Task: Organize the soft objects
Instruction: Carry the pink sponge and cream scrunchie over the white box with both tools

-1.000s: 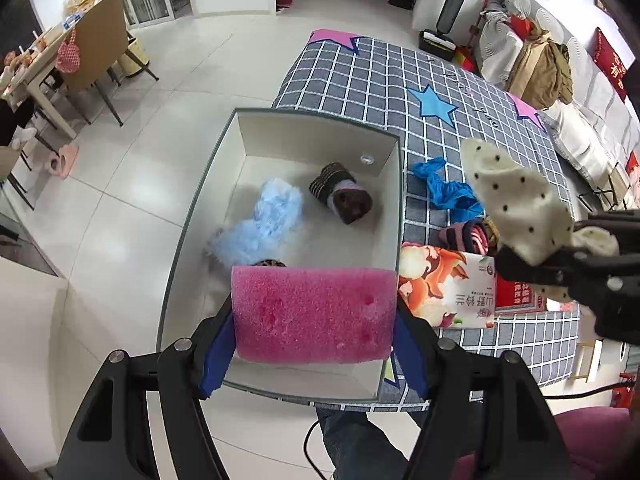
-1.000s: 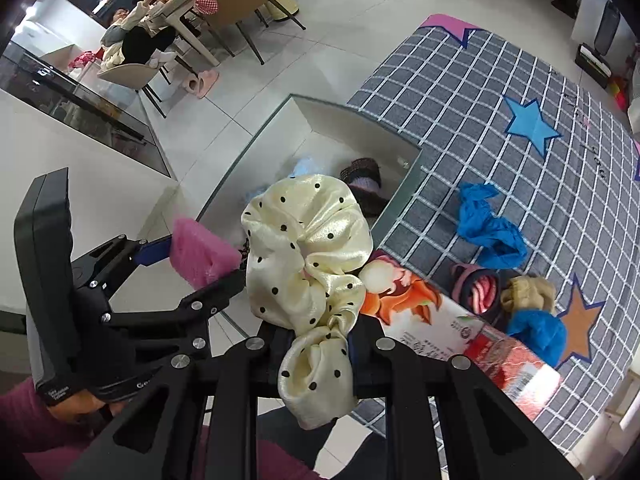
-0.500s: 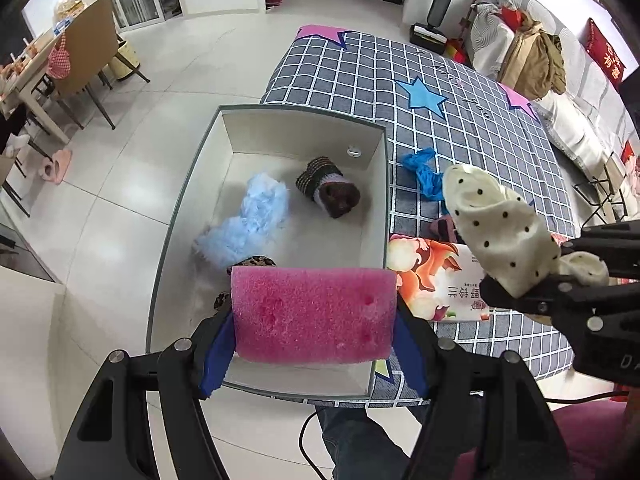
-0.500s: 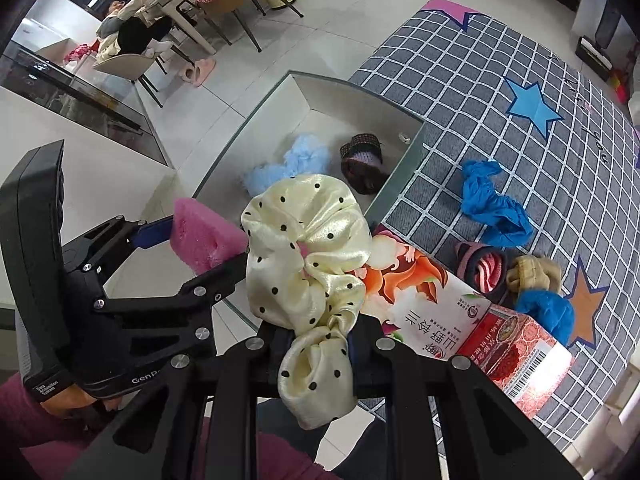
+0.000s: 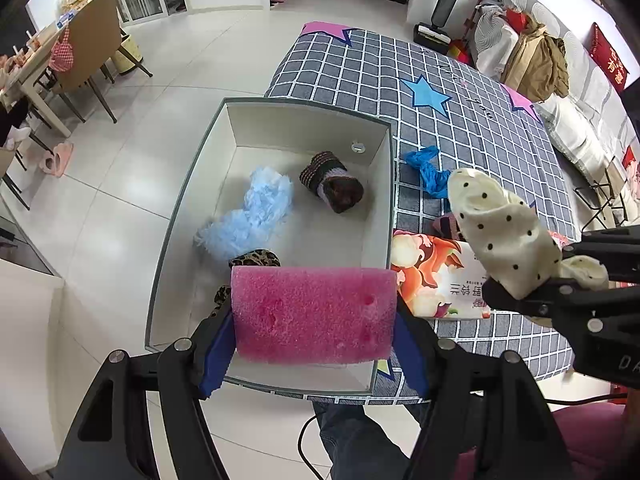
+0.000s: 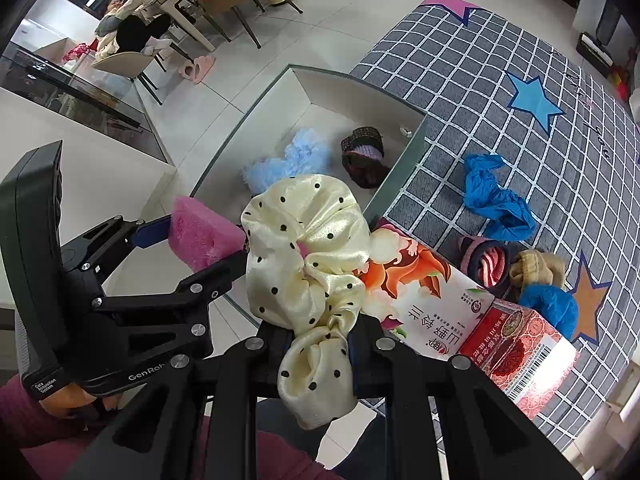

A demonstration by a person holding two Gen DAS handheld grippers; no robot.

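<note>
My left gripper (image 5: 314, 344) is shut on a pink sponge (image 5: 314, 314) and holds it above the near end of the white box (image 5: 382, 200). The sponge also shows in the right wrist view (image 6: 200, 236). My right gripper (image 6: 318, 332) is shut on a cream polka-dot scrunchie (image 6: 308, 248), held to the right of the box, above a printed packet (image 6: 432, 300). The scrunchie also shows in the left wrist view (image 5: 504, 236). In the box lie a fluffy light-blue piece (image 5: 256, 216), a brown and purple knitted piece (image 5: 332, 182) and a leopard-print scrunchie (image 5: 254, 258).
On the checked grey cloth (image 6: 520, 140) lie a blue cloth (image 6: 496, 200), a striped scrunchie (image 6: 486, 260), a tan scrunchie (image 6: 536, 266), a blue scrunchie (image 6: 552, 308) and a red carton (image 6: 520, 356). Dining chairs and table (image 5: 60, 64) stand at the far left.
Both grippers have risen and pulled back a little, so the box and cloth look farther away. Each still holds its object.
</note>
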